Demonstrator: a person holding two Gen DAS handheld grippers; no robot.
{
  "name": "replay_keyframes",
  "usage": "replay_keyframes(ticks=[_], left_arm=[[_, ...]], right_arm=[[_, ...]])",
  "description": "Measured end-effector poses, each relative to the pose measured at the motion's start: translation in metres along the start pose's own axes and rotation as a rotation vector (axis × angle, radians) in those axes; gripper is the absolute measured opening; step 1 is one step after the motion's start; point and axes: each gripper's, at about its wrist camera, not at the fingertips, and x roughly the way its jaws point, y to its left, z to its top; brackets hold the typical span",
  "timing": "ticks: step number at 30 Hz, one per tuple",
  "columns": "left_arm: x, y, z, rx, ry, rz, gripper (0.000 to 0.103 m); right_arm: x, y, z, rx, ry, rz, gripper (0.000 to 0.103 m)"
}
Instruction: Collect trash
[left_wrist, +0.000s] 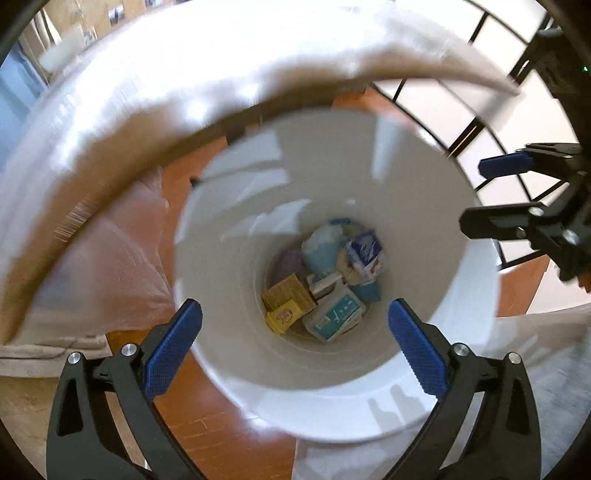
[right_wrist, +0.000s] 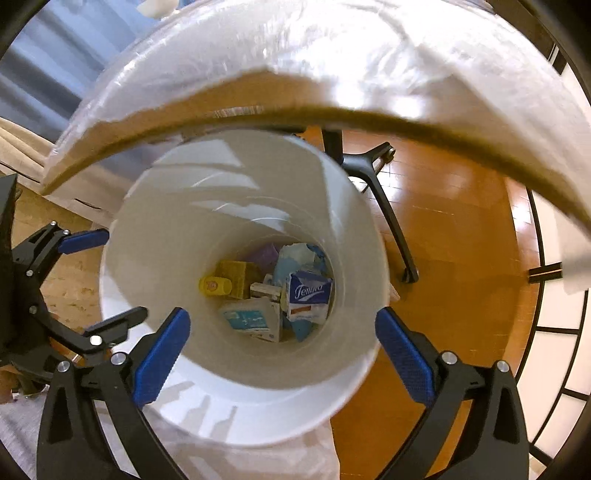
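Trash (left_wrist: 325, 280) lies heaped at the bottom of a white bin (left_wrist: 476, 295): tissue packs, small cartons, a yellow box. Left gripper (left_wrist: 293, 341) and right gripper (right_wrist: 282, 350) both hang above the bin's mouth, fingers spread wide with nothing between them, well clear of the trash far below.

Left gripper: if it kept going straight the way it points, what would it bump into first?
Probably the trash at the bottom of the white bin. The left gripper aims into its open mouth, fingers wide and empty; depth is unclear.
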Motion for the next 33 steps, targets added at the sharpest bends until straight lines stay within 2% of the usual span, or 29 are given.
replay_keyframes(ticks=[3,7,11,13,16,22,23,30,33], left_arm=[[-0.051,0.011,0.012,-0.022,-0.119,-0.003,0.101],[-0.094,0.04,0.045,-0.062,-0.251,0.072,0.101],[-0.104,0.086,0.089,-0.135,-0.36,0.116,0.101],[-0.09,0.117,0.116,-0.19,-0.389,0.155,0.101],[-0.062,0.155,0.149,-0.26,-0.374,0.181,0.101],[-0.014,0.207,0.188,-0.353,-0.324,0.198,0.101],[-0.009,0.212,0.19,-0.362,-0.315,0.205,0.101],[0.014,0.226,0.203,-0.421,-0.285,0.21,0.101],[0.017,0.224,0.203,-0.409,-0.284,0.247,0.102]], right_arm=[[-0.039,-0.002,0.013,0.015,-0.102,-0.003,0.099],[-0.075,-0.016,0.052,0.024,-0.247,-0.048,0.099],[-0.078,-0.045,0.114,0.02,-0.341,-0.145,0.099],[-0.068,-0.059,0.14,0.027,-0.336,-0.201,0.099],[-0.041,-0.084,0.189,0.042,-0.31,-0.257,0.099],[-0.014,-0.119,0.237,0.118,-0.327,-0.244,0.099],[-0.012,-0.123,0.244,0.122,-0.333,-0.269,0.099],[0.0,-0.13,0.267,0.095,-0.37,-0.309,0.099],[0.002,-0.13,0.266,0.088,-0.393,-0.31,0.099]])
